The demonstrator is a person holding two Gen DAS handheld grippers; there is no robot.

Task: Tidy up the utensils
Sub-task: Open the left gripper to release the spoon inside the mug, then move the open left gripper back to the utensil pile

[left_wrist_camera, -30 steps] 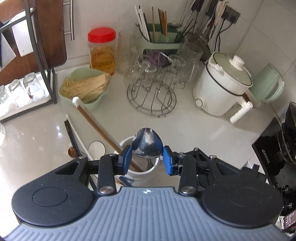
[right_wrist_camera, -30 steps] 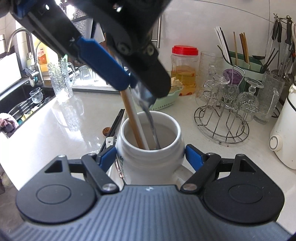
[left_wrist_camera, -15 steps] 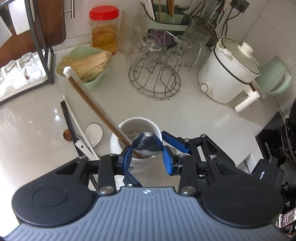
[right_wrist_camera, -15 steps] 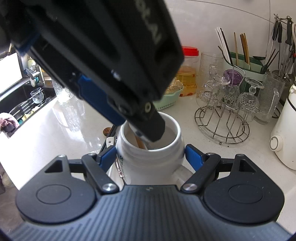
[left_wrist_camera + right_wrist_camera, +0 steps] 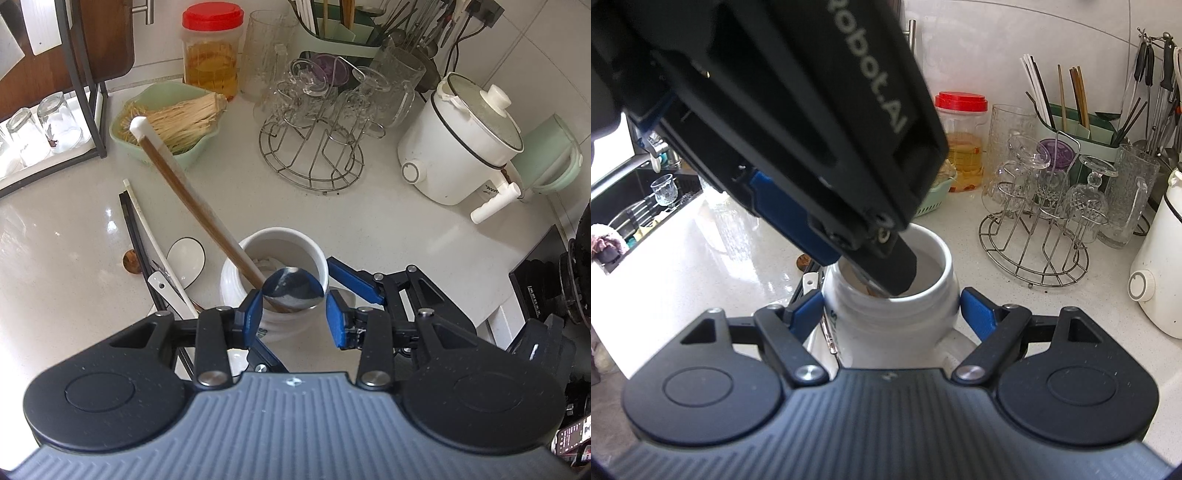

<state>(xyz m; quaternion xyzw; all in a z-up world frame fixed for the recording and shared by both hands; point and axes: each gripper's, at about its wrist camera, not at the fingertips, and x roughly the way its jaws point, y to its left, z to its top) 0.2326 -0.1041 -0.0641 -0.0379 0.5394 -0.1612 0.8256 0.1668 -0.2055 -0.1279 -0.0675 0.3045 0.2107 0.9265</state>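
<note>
Left wrist view: left gripper (image 5: pixel 293 315) clamps metal spoon (image 5: pixel 291 288) by bowl, handle down inside white jar (image 5: pixel 275 258), likely so it drops in upright. Wooden-handled utensil (image 5: pixel 192 195) already leans in jar. Chopsticks (image 5: pixel 136 236) and white ceramic spoon (image 5: pixel 186 256) lie on surface (image 5: pixel 388 229) beside jar, apparently waiting.

Right wrist view: right gripper (image 5: pixel 892 314) closed around jar (image 5: pixel 894 314) body, probably steadying it. Left gripper (image 5: pixel 882 271) tips inside jar mouth; spoon mostly hidden.

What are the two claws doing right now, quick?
Left gripper: shut on the metal spoon, its bowl up, over the white jar.
Right gripper: shut on the white jar, holding it steady on the counter.
</note>
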